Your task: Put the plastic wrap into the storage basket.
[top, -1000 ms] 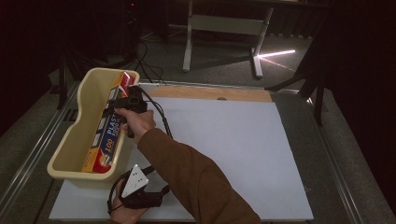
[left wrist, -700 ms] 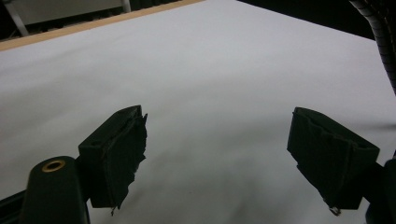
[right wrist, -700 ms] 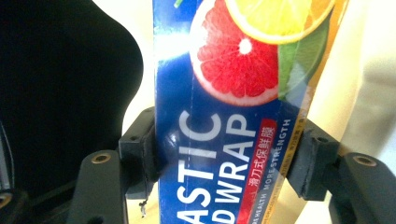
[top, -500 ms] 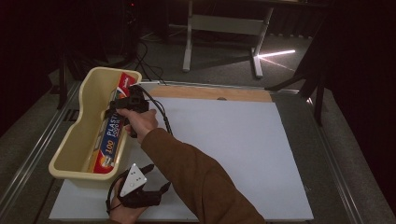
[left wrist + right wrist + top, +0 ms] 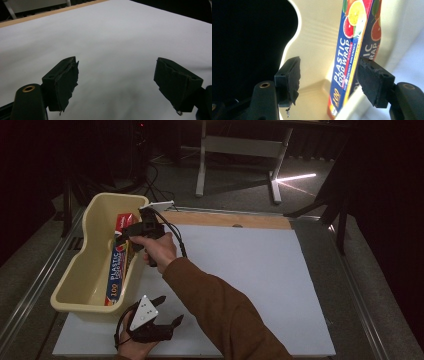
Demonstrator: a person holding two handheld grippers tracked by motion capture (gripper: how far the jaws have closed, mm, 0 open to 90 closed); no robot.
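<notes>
The plastic wrap box [image 5: 119, 267] is long and thin. It is dark blue with big white letters, and it has pictures of oranges and a red grapefruit at its far end. It lies inside the yellow tub [image 5: 75, 275], leaning on its edge against the tub's right wall. Its near end sits down in the near corner of the tub.

My right gripper [image 5: 122, 237] hangs over the far part of the tub, just above the box. In the right gripper view the box [image 5: 352, 60] stands between my fingers [image 5: 291, 75], close to the right one. I cannot tell if that finger touches it. The left finger is well away from the box, so I am not squeezing it. My fingers have just been closing a little, with the box between them.

My left gripper [image 5: 169, 312] rests on the white counter [image 5: 260, 280], just near of the tub. Its fingers [image 5: 63, 82] are spread wide apart and hold nothing.

The tub sits at the left edge of the counter. Its tall right wall stands between the box and the open counter. A black cable [image 5: 176, 236] runs from my right gripper over my hand. Far off, behind the counter, stand the grey legs of a stand [image 5: 202, 165] on the dark floor.
</notes>
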